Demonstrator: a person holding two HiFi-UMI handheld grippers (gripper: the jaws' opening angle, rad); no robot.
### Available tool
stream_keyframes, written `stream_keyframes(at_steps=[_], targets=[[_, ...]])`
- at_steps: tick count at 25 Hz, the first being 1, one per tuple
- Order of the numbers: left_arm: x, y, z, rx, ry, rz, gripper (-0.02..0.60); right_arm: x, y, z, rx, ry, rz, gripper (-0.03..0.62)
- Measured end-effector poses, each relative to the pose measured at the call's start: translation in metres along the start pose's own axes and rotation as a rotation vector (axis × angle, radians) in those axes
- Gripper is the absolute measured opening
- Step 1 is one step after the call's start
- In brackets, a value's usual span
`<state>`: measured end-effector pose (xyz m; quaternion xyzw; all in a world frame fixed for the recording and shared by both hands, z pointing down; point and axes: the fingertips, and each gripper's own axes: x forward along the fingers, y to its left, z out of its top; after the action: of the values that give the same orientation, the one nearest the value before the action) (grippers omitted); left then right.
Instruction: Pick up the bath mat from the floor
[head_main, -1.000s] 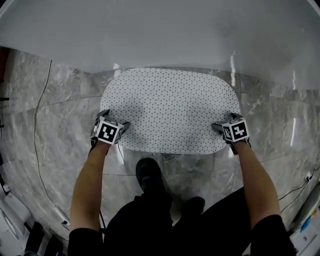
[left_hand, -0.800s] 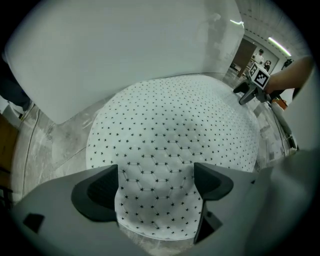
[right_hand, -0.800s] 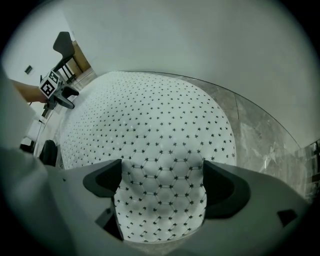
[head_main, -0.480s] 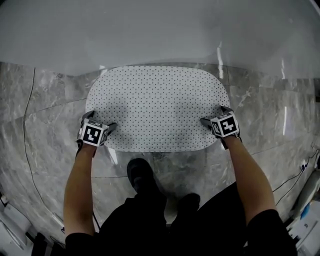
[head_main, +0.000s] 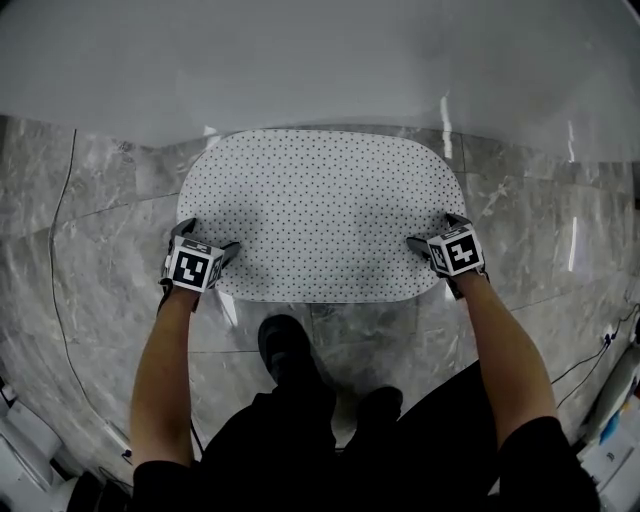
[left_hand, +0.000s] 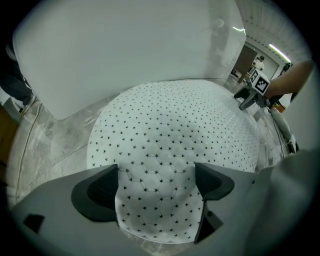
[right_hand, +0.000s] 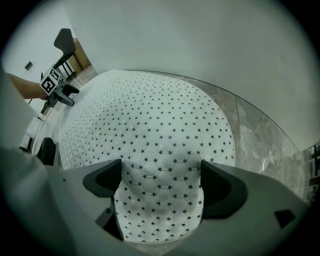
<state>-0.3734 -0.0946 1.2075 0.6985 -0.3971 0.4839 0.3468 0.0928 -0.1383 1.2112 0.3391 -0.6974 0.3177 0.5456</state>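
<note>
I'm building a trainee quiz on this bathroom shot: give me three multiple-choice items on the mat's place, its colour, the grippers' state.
1. Where is the mat? A hung on a rail; B flat on the floor beside the tub; C lifted.
2. Its colour? A white with dark specks; B plain blue; C red stripes.
3. Gripper jaws? A both shut; B one shut; C both apart.
Answers: B, it lies on the floor by the tub; A, dark specks cover white; C, left gripper, jaws just opened wider, and right gripper straddle its near corners.
</note>
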Motion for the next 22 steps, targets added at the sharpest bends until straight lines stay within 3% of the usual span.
stream_keyframes(at_steps=[11,22], targets=[[-0.0004,-0.0012,0.0023,-0.027,0.008,0.023,0.476,-0.0021,0.0102,0.0044,-0.055,0.005,0.017,0.419],[0.0011,-0.0009,0.0041,0.016,0.030,-0.019,0.483,-0.0044,0.0101,0.0040,-0.068,-0.041,0.021,0.419]])
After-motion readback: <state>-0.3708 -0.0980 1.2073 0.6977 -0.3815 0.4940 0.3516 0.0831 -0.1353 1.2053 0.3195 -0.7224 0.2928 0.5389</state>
